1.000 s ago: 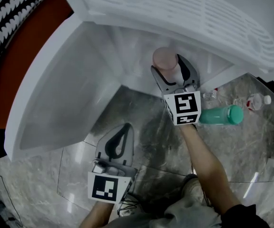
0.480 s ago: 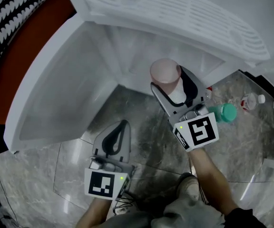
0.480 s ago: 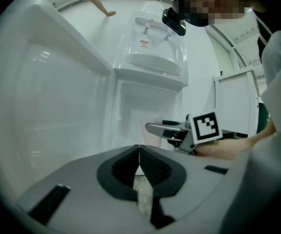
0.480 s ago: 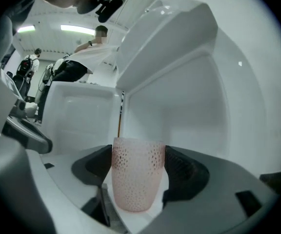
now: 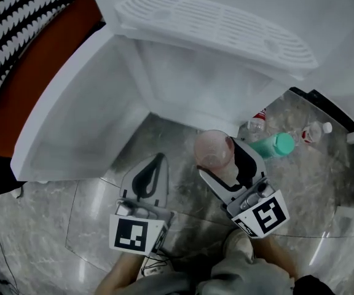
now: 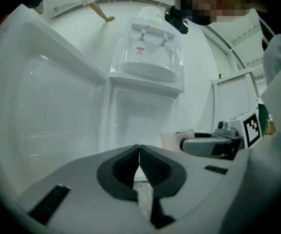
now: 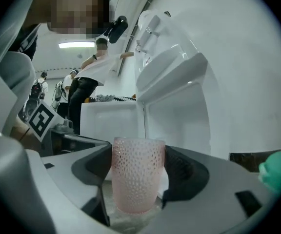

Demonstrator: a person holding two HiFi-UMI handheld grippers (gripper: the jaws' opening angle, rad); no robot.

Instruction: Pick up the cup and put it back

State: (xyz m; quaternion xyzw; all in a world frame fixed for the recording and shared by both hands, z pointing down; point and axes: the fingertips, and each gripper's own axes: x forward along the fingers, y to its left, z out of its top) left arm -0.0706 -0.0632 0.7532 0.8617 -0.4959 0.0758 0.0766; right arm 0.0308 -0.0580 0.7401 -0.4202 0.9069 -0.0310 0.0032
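Cup: the pink dimpled cup [image 5: 213,149] is upright, out in front of the open compartment of the small white fridge [image 5: 189,82]. It is over the marble floor [image 5: 324,183], near the fridge's front edge.
Right gripper: the right gripper [image 5: 221,157] has its jaws spread wide, with the 2 pads pressed on opposite sides of the cup's wall. Gripping low on the sides likely keeps the rim level.
Left gripper: the left gripper [image 5: 157,161] has its jaws closed with nothing between them. It is parked low to the left of the cup, seemingly just out of the way.
Fridge door: the door [image 5: 82,112] is swung wide to the left, leaving the compartment clear.
Teal bottle: the teal bottle [image 5: 274,145] lies on the floor just right of the cup.
Stage: the cup looks picked up, with putting it back still to do.
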